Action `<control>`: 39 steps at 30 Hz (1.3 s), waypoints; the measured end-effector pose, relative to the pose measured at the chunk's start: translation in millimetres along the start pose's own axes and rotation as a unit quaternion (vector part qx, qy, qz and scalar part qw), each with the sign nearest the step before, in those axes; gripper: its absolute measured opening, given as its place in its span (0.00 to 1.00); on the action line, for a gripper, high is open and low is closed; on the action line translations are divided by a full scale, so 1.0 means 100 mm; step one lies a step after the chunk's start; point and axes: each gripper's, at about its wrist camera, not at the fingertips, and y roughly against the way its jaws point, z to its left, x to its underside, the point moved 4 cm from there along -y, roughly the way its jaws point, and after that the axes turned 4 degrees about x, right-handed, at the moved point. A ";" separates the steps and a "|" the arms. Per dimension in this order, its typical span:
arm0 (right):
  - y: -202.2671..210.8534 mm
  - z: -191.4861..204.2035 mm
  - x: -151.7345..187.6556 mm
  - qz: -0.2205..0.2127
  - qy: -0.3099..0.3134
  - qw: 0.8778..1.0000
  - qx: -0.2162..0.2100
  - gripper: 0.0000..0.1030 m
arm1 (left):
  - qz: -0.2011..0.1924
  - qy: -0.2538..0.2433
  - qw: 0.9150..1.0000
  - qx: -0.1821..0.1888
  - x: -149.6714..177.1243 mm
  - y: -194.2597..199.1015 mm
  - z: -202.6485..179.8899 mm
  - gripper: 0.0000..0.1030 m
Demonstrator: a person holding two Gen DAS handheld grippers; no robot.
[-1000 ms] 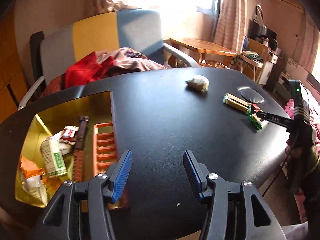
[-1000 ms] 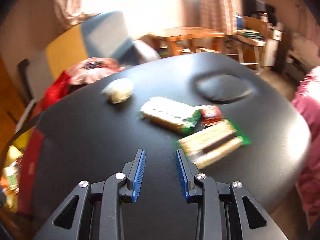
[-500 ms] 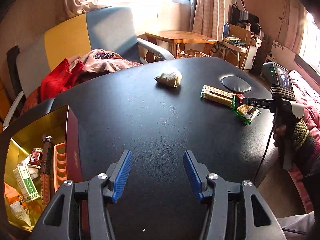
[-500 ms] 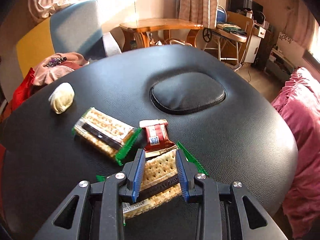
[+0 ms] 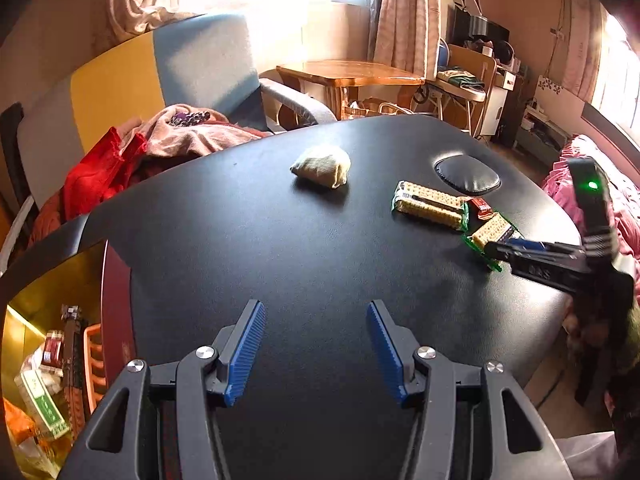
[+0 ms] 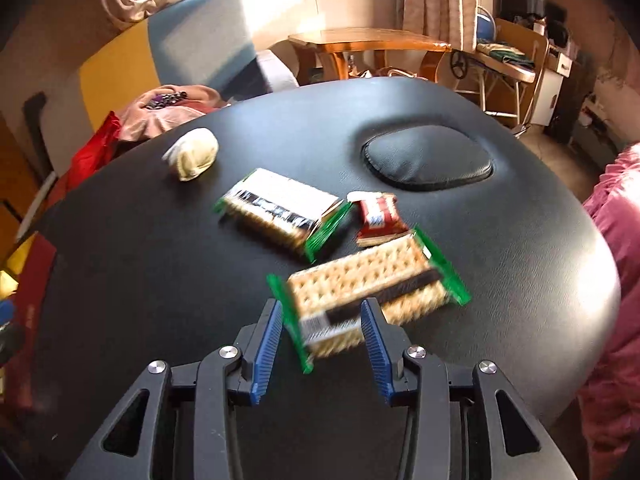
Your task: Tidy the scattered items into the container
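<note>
On the black padded table (image 5: 280,248) lie a beige pouch (image 5: 322,166), two green-edged cracker packs and a small red packet (image 6: 376,216). My right gripper (image 6: 320,336) is low over the nearer cracker pack (image 6: 360,292). Its jaws are opening, with the pack's end between the blue pads, and no pad visibly presses on it. The farther cracker pack (image 6: 280,210) lies just beyond. My left gripper (image 5: 314,350) hangs open over bare table, nothing between its fingers. The gold-lined box (image 5: 40,308) sits at far left with several items inside. The right gripper (image 5: 516,250) also shows in the left wrist view.
An oval pad (image 6: 428,160) is set into the table's far right. A chair with red and pink clothes (image 5: 132,152) stands behind the table. A pink cloth (image 6: 616,240) lies off the right edge. A wooden table (image 5: 348,74) stands further back.
The left gripper's view has slid right, and the box has slipped to the frame's left edge. The right gripper came down over the nearer cracker pack and widened its jaws around it.
</note>
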 end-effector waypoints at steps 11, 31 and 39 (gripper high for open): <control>0.11 -0.28 -0.18 -0.044 -0.027 0.998 0.024 0.41 | 0.004 -0.051 0.998 0.046 -0.91 -0.59 -0.38 0.53; -0.09 -0.53 -0.48 -0.063 -0.027 0.997 0.019 0.41 | 0.097 -0.145 0.980 0.098 -1.28 -2.08 -1.26 0.53; -0.47 -0.34 -0.66 -0.025 0.019 0.999 -0.007 0.38 | 0.116 -0.126 0.982 0.078 -0.98 -2.01 -0.90 0.53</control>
